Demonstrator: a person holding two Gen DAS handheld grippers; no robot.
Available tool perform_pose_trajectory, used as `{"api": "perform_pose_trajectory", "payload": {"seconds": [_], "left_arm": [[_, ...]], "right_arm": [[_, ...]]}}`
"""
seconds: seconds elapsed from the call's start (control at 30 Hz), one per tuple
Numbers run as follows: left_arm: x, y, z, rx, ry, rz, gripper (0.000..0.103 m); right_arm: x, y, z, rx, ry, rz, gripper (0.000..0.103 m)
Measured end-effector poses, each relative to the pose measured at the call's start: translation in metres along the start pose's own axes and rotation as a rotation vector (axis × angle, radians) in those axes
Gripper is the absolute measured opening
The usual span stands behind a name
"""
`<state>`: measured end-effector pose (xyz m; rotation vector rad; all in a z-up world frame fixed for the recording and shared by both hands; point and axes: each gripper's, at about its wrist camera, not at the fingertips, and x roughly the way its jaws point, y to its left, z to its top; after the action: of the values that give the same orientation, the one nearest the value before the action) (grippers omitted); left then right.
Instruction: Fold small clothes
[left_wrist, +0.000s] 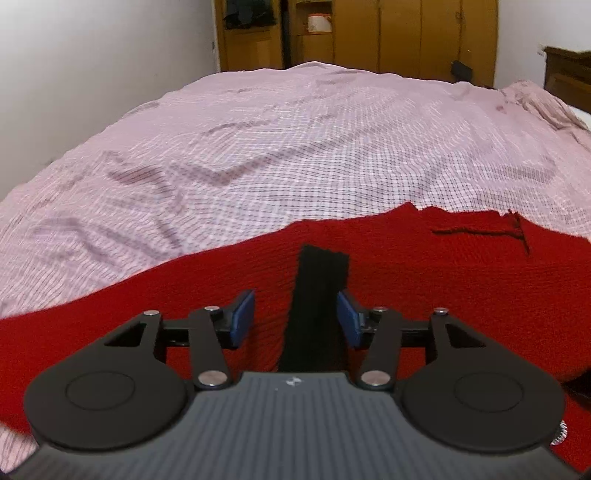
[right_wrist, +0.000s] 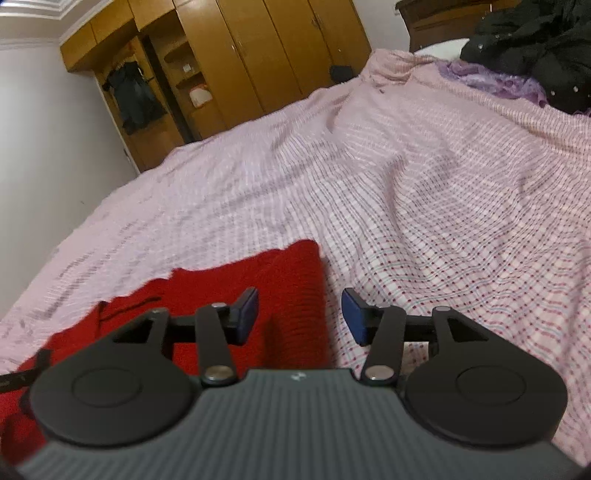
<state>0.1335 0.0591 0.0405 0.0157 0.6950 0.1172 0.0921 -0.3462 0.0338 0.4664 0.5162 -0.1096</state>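
A red knitted garment (left_wrist: 424, 266) lies flat on the pink checked bedspread (left_wrist: 295, 147). A black strap (left_wrist: 319, 310) lies on it. My left gripper (left_wrist: 295, 317) is open just above the red cloth, its blue pads either side of the strap, the right pad close to it. In the right wrist view the garment (right_wrist: 288, 295) shows its right edge. My right gripper (right_wrist: 300, 317) is open over that edge, left pad above the red cloth, right pad above the bedspread (right_wrist: 443, 221).
A wooden wardrobe (left_wrist: 369, 33) stands beyond the bed's far edge. A black and purple pile of clothes (right_wrist: 535, 51) lies on the bed at the far right near a headboard. A white wall (left_wrist: 92, 74) is at left.
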Motion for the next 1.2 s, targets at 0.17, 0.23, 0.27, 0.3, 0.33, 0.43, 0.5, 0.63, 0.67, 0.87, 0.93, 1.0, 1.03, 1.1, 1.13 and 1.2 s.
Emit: {"api": "perform_pose_trajectory", "payload": {"seconds": [0.17,0.23,0.27,0.3,0.33,0.43,0.5,0.63,0.67,0.87,0.93,1.0,1.03,1.1,1.13,1.2], "left_arm": [[-0.032,0.022,-0.003,-0.071,-0.004,-0.024,0.062],[-0.044,0.030,-0.004,-0.085,-0.013,-0.013,0.064],[-0.050,0.035,-0.005,-0.091,-0.016,-0.004,0.065],[-0.054,0.038,-0.006,-0.095,-0.018,0.004,0.066],[-0.060,0.043,-0.007,-0.100,-0.019,0.012,0.066],[-0.073,0.055,-0.010,-0.106,-0.019,0.032,0.066],[-0.080,0.061,-0.011,-0.103,-0.016,0.049,0.066],[-0.094,0.074,-0.017,-0.096,-0.024,0.066,0.066],[-0.098,0.078,-0.019,-0.091,-0.025,0.069,0.066],[-0.108,0.094,-0.032,-0.056,-0.026,0.123,0.067],[-0.109,0.097,-0.037,-0.041,-0.024,0.152,0.068],[-0.109,0.101,-0.043,-0.034,-0.018,0.168,0.071],[-0.109,0.104,-0.046,-0.035,-0.014,0.172,0.071],[-0.109,0.109,-0.051,-0.033,-0.008,0.180,0.072],[-0.108,0.111,-0.054,-0.031,-0.004,0.184,0.072],[-0.106,0.114,-0.058,-0.026,0.004,0.195,0.073]], "right_arm": [[-0.031,0.012,0.005,0.003,-0.005,0.045,0.052],[-0.046,0.021,0.006,-0.014,-0.013,0.056,0.054],[-0.052,0.024,0.005,-0.021,-0.018,0.069,0.054],[-0.059,0.028,0.005,-0.028,-0.020,0.083,0.054],[-0.065,0.031,0.004,-0.032,-0.021,0.096,0.057],[-0.082,0.042,0.002,-0.041,-0.029,0.137,0.065],[-0.091,0.049,0.001,-0.054,-0.032,0.152,0.065],[-0.103,0.060,-0.004,-0.074,-0.021,0.173,0.065],[-0.106,0.062,-0.006,-0.076,-0.016,0.176,0.065],[-0.113,0.067,-0.021,-0.078,0.012,0.178,0.065],[-0.111,0.066,-0.028,-0.058,0.039,0.176,0.065],[-0.109,0.066,-0.034,-0.045,0.066,0.168,0.065],[-0.108,0.066,-0.038,-0.042,0.080,0.162,0.065],[-0.107,0.067,-0.044,-0.047,0.095,0.153,0.065],[-0.107,0.068,-0.047,-0.053,0.104,0.146,0.065],[-0.108,0.068,-0.052,-0.064,0.113,0.136,0.065]]}}
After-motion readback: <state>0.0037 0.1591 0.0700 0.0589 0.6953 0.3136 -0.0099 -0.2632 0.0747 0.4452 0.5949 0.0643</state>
